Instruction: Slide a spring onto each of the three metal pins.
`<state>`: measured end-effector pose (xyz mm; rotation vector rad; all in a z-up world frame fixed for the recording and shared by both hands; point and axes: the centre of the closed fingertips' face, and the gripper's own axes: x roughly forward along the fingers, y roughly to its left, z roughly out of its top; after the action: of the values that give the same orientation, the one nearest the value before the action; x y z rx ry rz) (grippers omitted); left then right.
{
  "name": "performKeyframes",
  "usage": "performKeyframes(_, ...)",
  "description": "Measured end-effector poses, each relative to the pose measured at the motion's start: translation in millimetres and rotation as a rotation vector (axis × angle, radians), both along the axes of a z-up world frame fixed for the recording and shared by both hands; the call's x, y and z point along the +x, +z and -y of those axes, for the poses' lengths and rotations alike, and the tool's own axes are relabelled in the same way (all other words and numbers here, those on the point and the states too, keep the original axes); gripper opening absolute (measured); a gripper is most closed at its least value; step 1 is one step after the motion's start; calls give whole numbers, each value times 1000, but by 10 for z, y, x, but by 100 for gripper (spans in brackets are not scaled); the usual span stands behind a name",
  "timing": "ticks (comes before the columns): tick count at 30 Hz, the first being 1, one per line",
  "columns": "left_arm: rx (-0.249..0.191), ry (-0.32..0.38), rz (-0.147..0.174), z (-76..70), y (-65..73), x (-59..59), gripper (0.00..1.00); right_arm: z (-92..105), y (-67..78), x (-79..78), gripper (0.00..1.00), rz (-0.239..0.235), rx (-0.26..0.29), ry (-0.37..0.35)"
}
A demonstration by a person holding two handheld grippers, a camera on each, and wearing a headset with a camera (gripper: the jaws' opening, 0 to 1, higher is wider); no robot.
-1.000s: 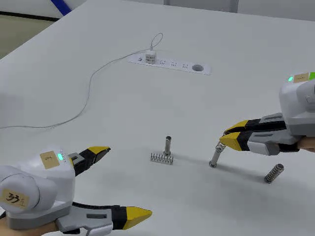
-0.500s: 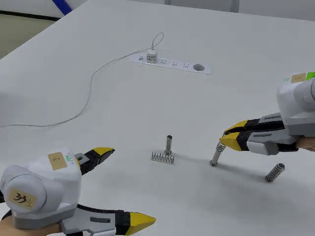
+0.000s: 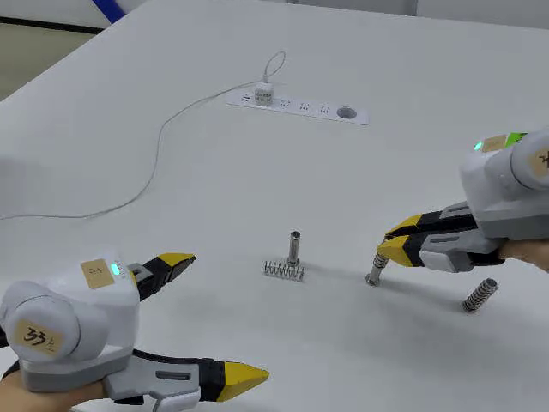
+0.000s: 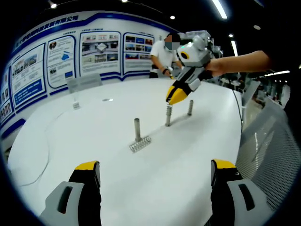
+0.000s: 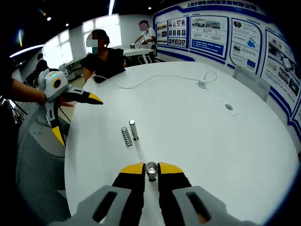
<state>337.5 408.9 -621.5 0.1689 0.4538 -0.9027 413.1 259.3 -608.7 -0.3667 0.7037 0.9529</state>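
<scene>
The right gripper (image 3: 396,242) clamps a spring (image 3: 382,257) atop the leaning right-hand pin (image 3: 374,275), while the left gripper (image 3: 221,316) hangs wide open at near left; a bare pin (image 3: 294,246) stands centre, a loose spring (image 3: 283,271) beside its base.

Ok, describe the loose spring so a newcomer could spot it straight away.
On the white table, nearer than the power strip, a bare metal pin stands in the middle. The loose spring lies at its foot. It alone lies flat; the other springs sit on pins.

33 on sticker (image 3: 39,337) on left gripper (image 3: 225,316), wall posters (image 4: 70,52) illegible
</scene>
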Motion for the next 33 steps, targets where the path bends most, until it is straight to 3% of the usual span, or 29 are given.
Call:
performKeyframes(15,1,25,-6,-45,-7,28,99,13,-203,27,11,-19,-23,1)
performKeyframes(22,3,25,-10,-54,-18,27,99,7,-235,4,11,-24,-33,6)
performKeyframes(33,11,31,-13,-75,-30,37,98,22,-215,22,13,14,-57,28)
